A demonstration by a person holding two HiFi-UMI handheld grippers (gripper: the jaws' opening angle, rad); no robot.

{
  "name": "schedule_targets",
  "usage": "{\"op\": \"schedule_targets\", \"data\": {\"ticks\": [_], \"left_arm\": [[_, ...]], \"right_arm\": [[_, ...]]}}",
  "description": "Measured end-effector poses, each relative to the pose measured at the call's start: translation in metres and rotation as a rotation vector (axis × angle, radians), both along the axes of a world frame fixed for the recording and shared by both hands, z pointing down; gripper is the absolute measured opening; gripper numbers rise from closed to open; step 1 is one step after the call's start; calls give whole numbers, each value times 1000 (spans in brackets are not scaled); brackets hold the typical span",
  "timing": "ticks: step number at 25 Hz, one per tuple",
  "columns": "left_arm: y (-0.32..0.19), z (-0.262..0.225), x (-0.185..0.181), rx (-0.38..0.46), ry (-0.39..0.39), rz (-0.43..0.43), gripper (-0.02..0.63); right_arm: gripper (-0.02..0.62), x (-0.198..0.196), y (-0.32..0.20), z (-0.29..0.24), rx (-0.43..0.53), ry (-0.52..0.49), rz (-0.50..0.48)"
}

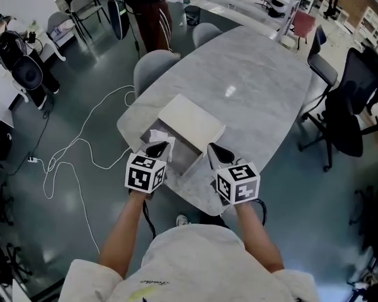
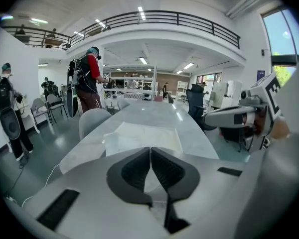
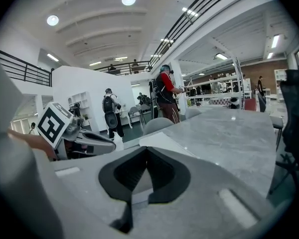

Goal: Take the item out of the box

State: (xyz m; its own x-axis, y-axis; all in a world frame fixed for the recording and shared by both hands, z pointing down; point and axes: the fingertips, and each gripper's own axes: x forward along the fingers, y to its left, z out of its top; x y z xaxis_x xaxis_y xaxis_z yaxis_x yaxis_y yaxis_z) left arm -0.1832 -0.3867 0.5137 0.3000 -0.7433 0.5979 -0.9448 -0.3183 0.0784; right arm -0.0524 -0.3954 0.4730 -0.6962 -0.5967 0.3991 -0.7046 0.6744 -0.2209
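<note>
**A:** Head view first. A flat white cardboard box [image 1: 192, 124] lies at the near end of the grey marble oval table [image 1: 252, 74]. Its near part is open, with a greyish inside. A crumpled white item [image 1: 156, 135] sits at the box's open left corner. The left gripper [image 1: 159, 148] has its tips right at that item, though I can't tell if they touch it. The right gripper [image 1: 218, 151] is just beside the box's near right side. A white cable [image 1: 69, 150] loops over the floor to the left.

**B:** Claws open or closed?

**A:** Can't read that from above. In the left gripper view, the left gripper [image 2: 150, 149] has its dark pads pressed together at the tips, with nothing visibly pinched. The box [image 2: 144, 136] is just a pale slab ahead, so only the head view shows the crumpled item clearly. This view does show the right gripper [image 2: 209, 118] poking in from the right. It also shows a person in a red top [image 2: 89, 83] standing past the table.

**B:** And the other one?

**A:** In the right gripper view, the right gripper [image 3: 145, 151] is also closed tip to tip and has hold of nothing. A corner of the box [image 3: 162, 139] sits right ahead, with the left gripper [image 3: 109, 144] off to the left.

**B:** Any text anywhere?

**A:** Only the black-and-white squares on each marker cube [image 3: 52, 123]. There's some yellow print [image 1: 148, 285] on the person's shirt, too small to read.
</note>
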Motion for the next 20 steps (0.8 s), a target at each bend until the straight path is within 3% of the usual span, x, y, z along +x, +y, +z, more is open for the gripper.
{"op": "schedule_targets", "data": {"ticks": [13,20], "left_arm": [[41,-68,-34,217,126,-87,18],[60,-82,-46,262,168,-98,19]], "right_arm": [[5,-28,47,-41,84,-14,-10],[5,-42,67,-53,114,6,-2]]}}
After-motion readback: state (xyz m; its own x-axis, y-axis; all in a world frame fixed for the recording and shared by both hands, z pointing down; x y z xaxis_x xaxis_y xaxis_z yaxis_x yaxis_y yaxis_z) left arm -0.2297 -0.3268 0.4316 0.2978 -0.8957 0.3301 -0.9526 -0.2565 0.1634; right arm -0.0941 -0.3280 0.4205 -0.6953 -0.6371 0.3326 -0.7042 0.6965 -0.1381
